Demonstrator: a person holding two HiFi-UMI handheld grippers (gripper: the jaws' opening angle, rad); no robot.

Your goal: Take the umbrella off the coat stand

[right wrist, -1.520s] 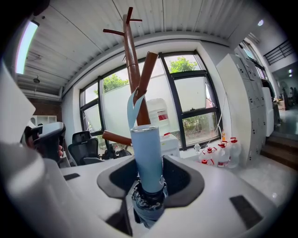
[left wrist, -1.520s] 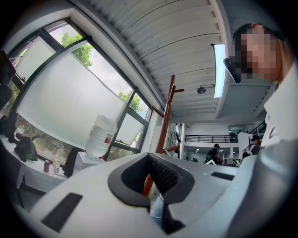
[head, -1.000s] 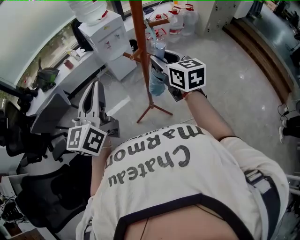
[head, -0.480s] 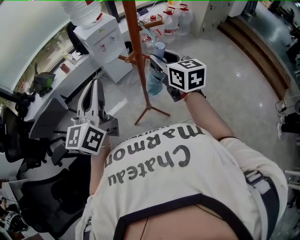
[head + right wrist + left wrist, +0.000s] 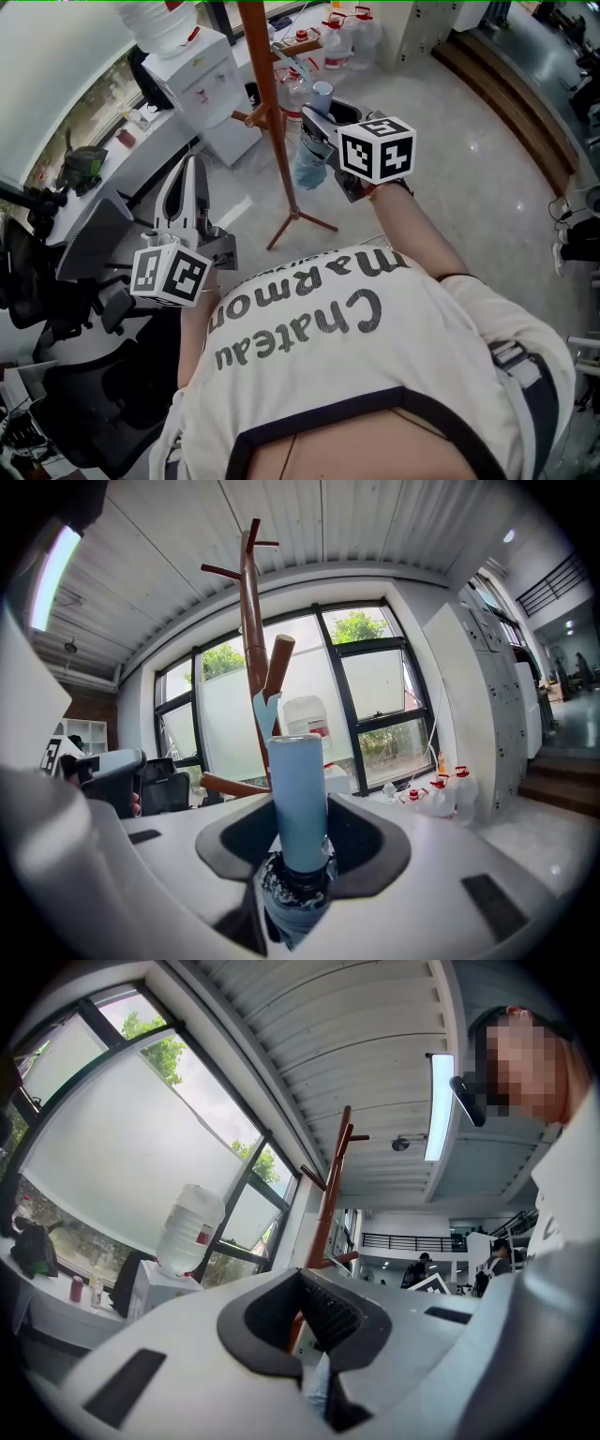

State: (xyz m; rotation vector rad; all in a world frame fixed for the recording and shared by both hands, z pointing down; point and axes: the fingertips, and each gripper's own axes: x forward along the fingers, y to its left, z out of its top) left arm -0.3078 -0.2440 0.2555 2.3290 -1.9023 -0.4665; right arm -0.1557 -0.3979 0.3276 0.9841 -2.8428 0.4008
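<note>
The folded blue umbrella [image 5: 307, 161] is standing upright just beside the brown coat stand [image 5: 271, 103], its pale blue handle [image 5: 297, 794] pointing up and its gathered canopy hanging below. A thin blue strap [image 5: 264, 711] is rising from the handle toward 1 of the stand's pegs; whether it is hooked there cannot be told. The right gripper [image 5: 320, 133] is clamping the umbrella where handle meets canopy, its 2 jaws pressing on either side. The left gripper [image 5: 193, 176] is hovering well apart, lower and to the left, jaws drawn almost together with nothing between them. A white water dispenser [image 5: 212, 86] is standing behind the stand.
</note>
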